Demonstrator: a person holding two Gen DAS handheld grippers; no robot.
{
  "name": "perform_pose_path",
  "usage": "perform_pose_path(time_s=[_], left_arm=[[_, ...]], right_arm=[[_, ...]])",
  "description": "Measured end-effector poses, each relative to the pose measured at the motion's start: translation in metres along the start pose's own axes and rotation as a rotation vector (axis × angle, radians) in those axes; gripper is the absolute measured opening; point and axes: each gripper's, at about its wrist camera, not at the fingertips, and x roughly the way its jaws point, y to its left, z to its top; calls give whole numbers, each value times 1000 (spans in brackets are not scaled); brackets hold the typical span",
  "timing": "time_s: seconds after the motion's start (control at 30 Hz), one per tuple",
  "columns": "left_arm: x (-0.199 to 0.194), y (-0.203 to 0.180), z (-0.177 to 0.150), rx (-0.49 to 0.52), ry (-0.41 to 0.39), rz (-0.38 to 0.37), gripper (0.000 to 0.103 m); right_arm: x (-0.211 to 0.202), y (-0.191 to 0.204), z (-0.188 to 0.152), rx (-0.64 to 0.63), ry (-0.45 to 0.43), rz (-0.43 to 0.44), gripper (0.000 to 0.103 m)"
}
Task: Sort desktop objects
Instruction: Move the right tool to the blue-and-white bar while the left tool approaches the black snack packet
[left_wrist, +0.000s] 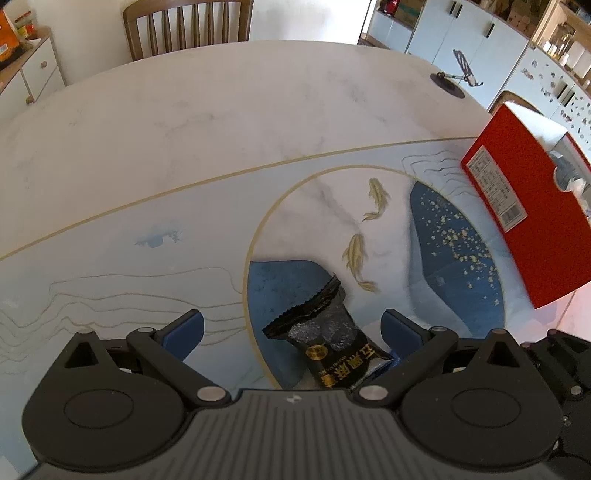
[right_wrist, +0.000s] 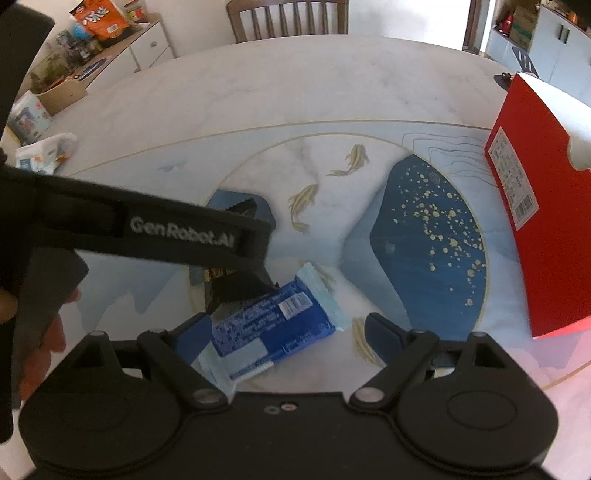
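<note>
My left gripper (left_wrist: 291, 330) is wide open. A black snack pack (left_wrist: 327, 339) lies on the table (left_wrist: 184, 122) between its blue fingers (left_wrist: 184, 328), but nothing squeezes it. My right gripper (right_wrist: 284, 338) is wide open too. A blue snack pack (right_wrist: 273, 325) lies flat between its fingers, close to the left one, and is not pinched. The blue pack's far end touches the black pack. A tall red box (right_wrist: 546, 206) stands on the right side of the table, well apart from both packs. A wooden chair (left_wrist: 188, 26) sits at the far side.
</note>
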Motion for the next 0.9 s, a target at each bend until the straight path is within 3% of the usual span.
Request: perform_pose_path(time_s=[0.17, 0.33, 0.6, 0.9], left_arm=[[9, -2, 2, 3, 15, 25, 103], [14, -7, -2, 46, 28, 41, 103], [11, 8, -8, 58, 42, 51, 103], [7, 2, -14, 94, 22, 6, 102]], right_arm=[[12, 5, 0, -22, -11, -71, 89], [12, 6, -2, -69, -15, -66, 90], [6, -14, -8, -102, 50, -32, 90], [3, -14, -8, -103, 64, -2, 81]])
